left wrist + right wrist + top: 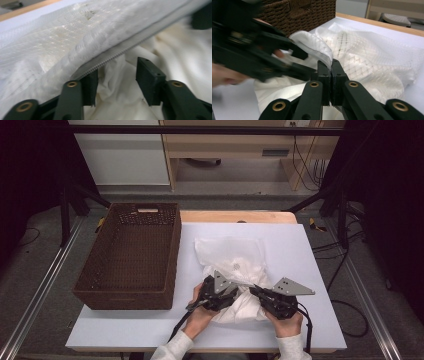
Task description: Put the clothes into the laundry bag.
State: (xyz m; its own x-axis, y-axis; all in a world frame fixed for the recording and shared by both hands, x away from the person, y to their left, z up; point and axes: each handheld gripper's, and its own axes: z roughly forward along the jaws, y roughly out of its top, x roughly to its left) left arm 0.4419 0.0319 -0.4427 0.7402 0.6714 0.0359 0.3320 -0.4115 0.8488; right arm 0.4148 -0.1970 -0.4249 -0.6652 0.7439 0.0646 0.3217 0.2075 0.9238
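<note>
Grey floor (40,265) — wooden desk (225,145) behind

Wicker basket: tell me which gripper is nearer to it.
Left. The left gripper sits by the basket's near right corner, over the mesh bag; the right gripper is farther right, clamping the bag's edge.

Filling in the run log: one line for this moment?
left gripper: open at zipper | right gripper: shut on mesh bag edge | cloth: half inside | basket: empty

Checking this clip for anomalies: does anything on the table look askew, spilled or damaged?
Nothing looks damaged or spilled. The white mesh laundry bag lies rumpled with its zipper open and white cloth bulging from the mouth, which fits work in hand. The wicker basket sits square beside it.
</note>
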